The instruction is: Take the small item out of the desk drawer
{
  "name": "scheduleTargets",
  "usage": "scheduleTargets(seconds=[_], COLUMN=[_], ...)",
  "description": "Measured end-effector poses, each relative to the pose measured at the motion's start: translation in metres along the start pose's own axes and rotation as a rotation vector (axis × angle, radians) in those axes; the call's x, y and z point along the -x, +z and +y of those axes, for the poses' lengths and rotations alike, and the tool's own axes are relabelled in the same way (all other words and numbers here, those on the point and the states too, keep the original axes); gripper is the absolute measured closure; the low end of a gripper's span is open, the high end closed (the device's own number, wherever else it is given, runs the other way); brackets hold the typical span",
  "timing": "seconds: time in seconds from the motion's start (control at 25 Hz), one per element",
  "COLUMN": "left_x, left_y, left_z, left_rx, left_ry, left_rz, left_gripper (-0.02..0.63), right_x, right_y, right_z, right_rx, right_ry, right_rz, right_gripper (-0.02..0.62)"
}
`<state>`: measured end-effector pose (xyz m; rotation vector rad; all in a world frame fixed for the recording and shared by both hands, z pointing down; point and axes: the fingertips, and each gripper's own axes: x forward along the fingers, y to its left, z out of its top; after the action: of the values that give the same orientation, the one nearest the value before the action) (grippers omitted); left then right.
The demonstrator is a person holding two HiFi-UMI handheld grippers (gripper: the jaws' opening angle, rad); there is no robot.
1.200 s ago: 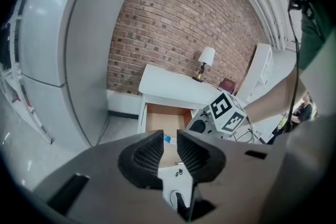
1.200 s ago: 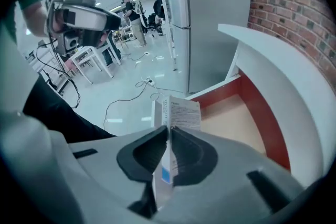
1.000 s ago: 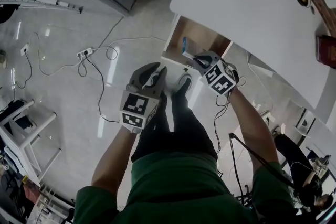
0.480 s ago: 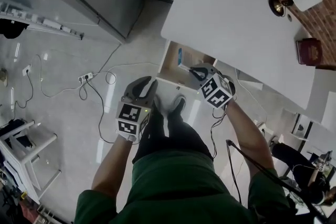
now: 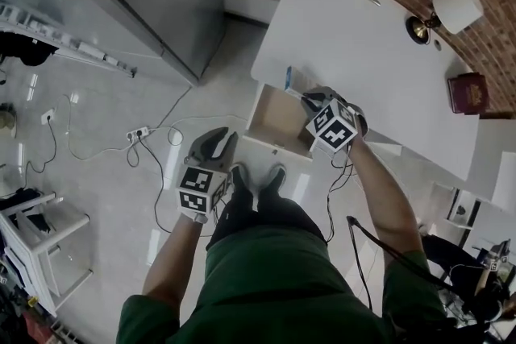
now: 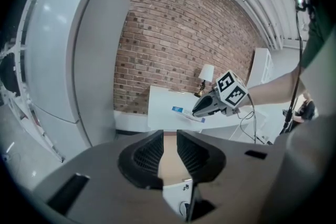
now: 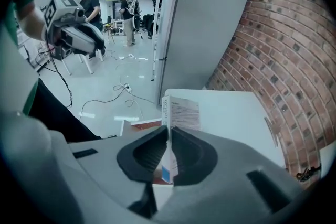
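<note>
Right gripper view looks along my right gripper (image 7: 169, 139), whose fingers (image 7: 148, 153) are clenched on the small box (image 7: 181, 110). The box stands on its thin edge between the pads, its long axis running straight out ahead of the fingertips, with much of its length projecting beyond them. Below and just behind those fingertips is the open drawer (image 5: 276, 118), and ahead of them lies the white surface (image 5: 363, 44). I judge the box clear of the drawer and poised at the surface's edge, so the coming move is a short carry forward. My left gripper (image 5: 214, 142) hangs well apart from the box, low by the drawer's front. Its fingers (image 6: 147, 157) are released to a narrow gap, with nothing between them but a glimpse of the drawer bottom, so the right is the nearer one. I count one box, one open drawer, two grippers and, on the surface far beyond the fingers, one lamp (image 5: 453, 8) and one dark red item (image 5: 466, 93).
</note>
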<state>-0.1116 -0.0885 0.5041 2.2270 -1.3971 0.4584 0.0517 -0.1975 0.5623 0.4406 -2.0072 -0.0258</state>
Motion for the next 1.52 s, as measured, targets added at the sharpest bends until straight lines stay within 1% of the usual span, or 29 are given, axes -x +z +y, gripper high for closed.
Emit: scheduleTargets(seconds=[0.28, 0.44, 0.68, 0.8, 0.88, 1.08, 1.4, 1.52], left_x=[0.000, -0.003, -0.005, -0.007, -0.009, -0.013, -0.014, -0.011], left_y=[0.017, 0.021, 0.016, 0.017, 0.019, 0.031, 0.063, 0.079], left_z=[0.008, 0.008, 0.011, 0.009, 0.007, -0.001, -0.016, -0.017], left_rx=[-0.005, -0.008, 0.008, 0.005, -0.001, -0.023, -0.053, -0.069], left_ry=[0.023, 0.026, 0.030, 0.022, 0.013, -0.009, -0.050, -0.053], left_rz=[-0.008, -0.006, 0.009, 0.008, 0.005, -0.007, -0.051, -0.084], left_gripper=[0.535, 0.534, 0.535, 0.535, 0.535, 0.534, 0.535, 0.535], right_x=[-0.034, -0.049, -0.062, -0.060, -0.056, -0.032, 0.031, 0.057], right_y=[-0.014, -0.019, -0.027, -0.029, -0.028, -0.011, 0.022, 0.034], right_z=[-0.026, -0.035, -0.032, -0.030, -0.030, -0.038, -0.059, -0.065], right_rx=[0.015, -0.008, -0.002, -0.024, -0.044, -0.113, -0.295, -0.358], right_ry=[-0.032, -0.044, -0.051, -0.053, -0.056, -0.096, -0.186, -0.224], right_rz=[0.098, 0.107, 0.122, 0.107, 0.089, 0.005, -0.206, -0.296], right_gripper=[0.561, 0.560, 0.551, 0.529, 0.503, 0.502, 0.528, 0.541])
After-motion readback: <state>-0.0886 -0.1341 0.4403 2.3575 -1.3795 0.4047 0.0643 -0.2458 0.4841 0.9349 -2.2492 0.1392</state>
